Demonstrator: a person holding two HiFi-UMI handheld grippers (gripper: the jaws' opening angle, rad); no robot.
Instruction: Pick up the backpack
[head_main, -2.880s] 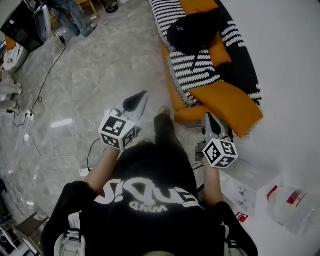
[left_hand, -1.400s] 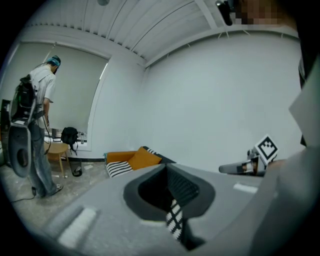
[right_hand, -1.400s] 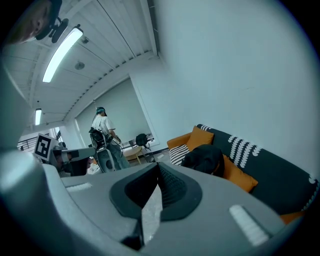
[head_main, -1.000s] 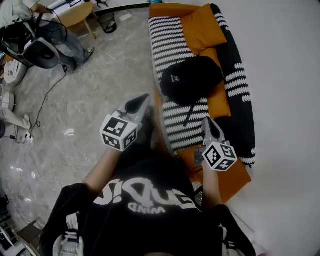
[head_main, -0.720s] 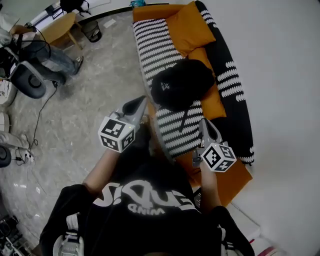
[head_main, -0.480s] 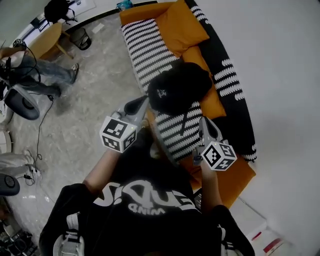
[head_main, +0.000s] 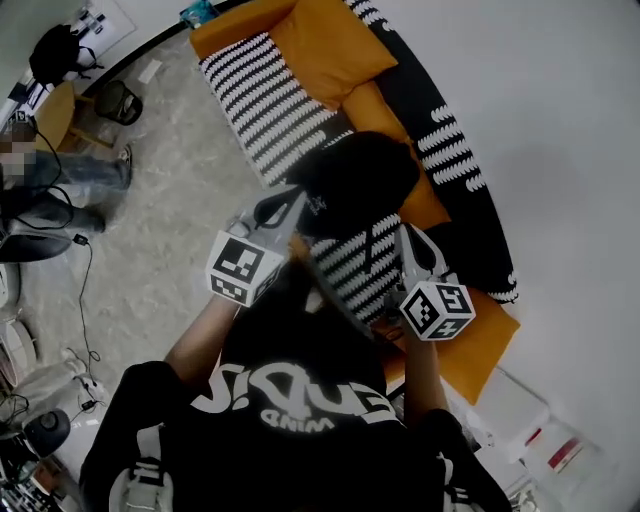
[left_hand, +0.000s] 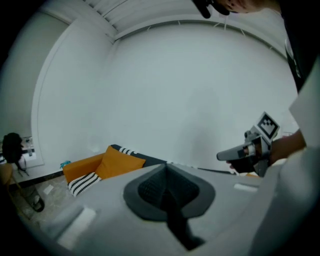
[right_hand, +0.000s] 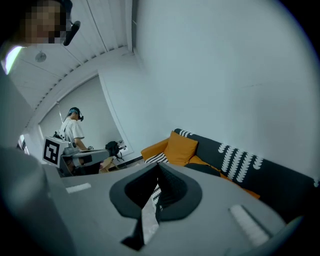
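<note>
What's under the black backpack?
The backpack lies on the sofa's striped seat, its right edge against an orange cushion. Anything directly beneath it is covered, so I can't tell.

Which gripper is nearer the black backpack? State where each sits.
Left, narrowly. The left gripper overlaps the left edge of the backpack in the head view; the right gripper is just short of its lower right.

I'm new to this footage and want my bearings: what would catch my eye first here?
The black backpack stands out, lying mid-picture on the black-and-white striped sofa, near a bright orange cushion. On either side of its near edge, the left hand-held gripper and the right hand-held gripper point toward it, both with jaws shut and empty.
</note>
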